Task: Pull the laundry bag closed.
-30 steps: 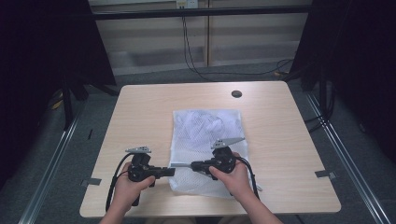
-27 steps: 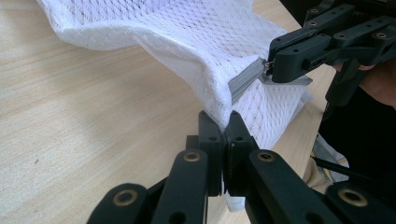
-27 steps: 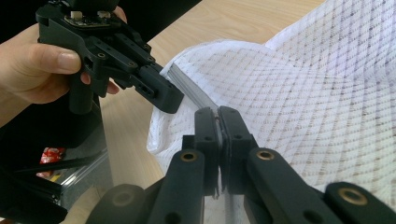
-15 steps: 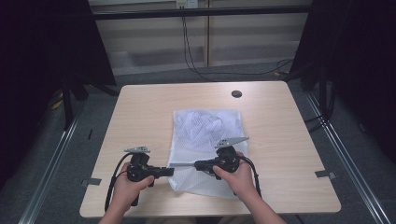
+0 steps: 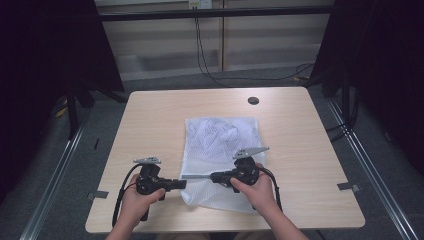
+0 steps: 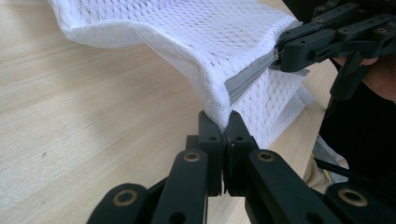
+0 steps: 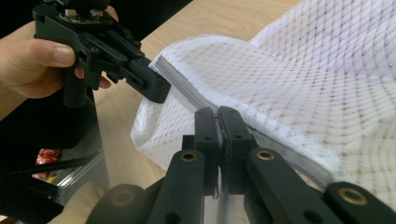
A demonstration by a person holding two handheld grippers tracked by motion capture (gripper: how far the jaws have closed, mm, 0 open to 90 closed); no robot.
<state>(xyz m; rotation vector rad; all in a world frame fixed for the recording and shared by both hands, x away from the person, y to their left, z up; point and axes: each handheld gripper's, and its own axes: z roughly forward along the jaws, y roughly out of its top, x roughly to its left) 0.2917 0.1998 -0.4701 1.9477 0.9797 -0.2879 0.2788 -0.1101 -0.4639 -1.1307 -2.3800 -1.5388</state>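
While we look down: white mesh bag (image 5: 222, 150) near worktop's (image 5: 150, 115) front edge.
Left gripper (image 5: 180, 184): clenched on bag's edge.
Right gripper (image 5: 214, 177): clenched on its zip.

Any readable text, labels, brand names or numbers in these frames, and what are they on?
None can be read.
White mesh bag: no print or label visible.
Left tool and right tool: bare black jaws, no markings.
Red packet at the lower left of the right gripper view: may carry print, but too small and blurred to read.
Table: plain wood grain.
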